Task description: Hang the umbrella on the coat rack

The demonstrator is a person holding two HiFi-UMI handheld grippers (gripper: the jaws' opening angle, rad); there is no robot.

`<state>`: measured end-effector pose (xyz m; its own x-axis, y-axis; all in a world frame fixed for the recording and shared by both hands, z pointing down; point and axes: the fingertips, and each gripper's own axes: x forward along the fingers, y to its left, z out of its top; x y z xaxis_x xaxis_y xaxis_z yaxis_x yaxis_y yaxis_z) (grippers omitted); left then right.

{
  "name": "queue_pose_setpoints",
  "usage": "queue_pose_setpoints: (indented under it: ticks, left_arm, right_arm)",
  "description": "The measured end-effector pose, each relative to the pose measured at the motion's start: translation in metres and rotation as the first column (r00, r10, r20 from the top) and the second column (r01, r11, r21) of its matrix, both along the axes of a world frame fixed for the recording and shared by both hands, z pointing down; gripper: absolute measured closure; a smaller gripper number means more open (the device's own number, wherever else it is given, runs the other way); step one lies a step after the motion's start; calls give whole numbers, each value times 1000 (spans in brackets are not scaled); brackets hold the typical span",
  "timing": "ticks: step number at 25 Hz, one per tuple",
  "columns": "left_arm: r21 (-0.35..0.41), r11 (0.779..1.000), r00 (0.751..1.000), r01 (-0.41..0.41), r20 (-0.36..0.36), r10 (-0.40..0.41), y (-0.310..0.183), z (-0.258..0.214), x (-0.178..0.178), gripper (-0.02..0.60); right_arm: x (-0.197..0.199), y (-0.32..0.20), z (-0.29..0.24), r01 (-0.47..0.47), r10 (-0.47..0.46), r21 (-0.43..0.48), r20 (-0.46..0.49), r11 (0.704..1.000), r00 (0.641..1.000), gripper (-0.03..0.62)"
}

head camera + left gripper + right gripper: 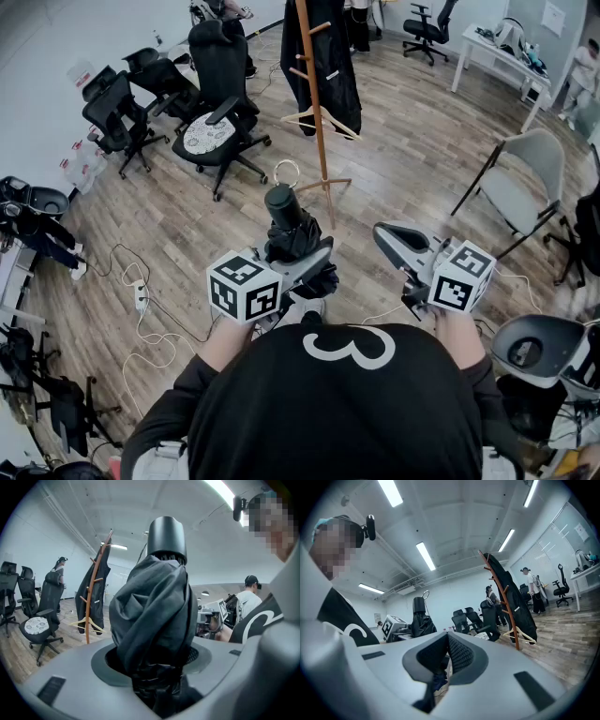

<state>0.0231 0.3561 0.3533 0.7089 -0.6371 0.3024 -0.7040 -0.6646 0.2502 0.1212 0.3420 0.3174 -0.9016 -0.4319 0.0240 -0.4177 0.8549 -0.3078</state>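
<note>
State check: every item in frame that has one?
umbrella: folded, upright, not yet hung
left tongs: shut on umbrella
right tongs: shut, empty
coat rack: standing, black coat hung on it

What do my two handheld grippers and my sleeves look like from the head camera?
Both grippers are pale grey moulded shells with dark grey recessed pads. The left gripper and right gripper each carry a white cube printed with black square markers. The person wears a black top with a white figure three; its sleeves are black.
</note>
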Motion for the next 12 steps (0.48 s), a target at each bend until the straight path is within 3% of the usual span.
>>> queue_pose_setpoints:
  ticks: [12]
  left_arm:
    - [-16, 1000, 1000, 18, -3, -18, -16, 12, -4, 318]
  right_arm:
    - [-4, -18, 13, 10, -10, -17, 0, 1000, 1000, 568]
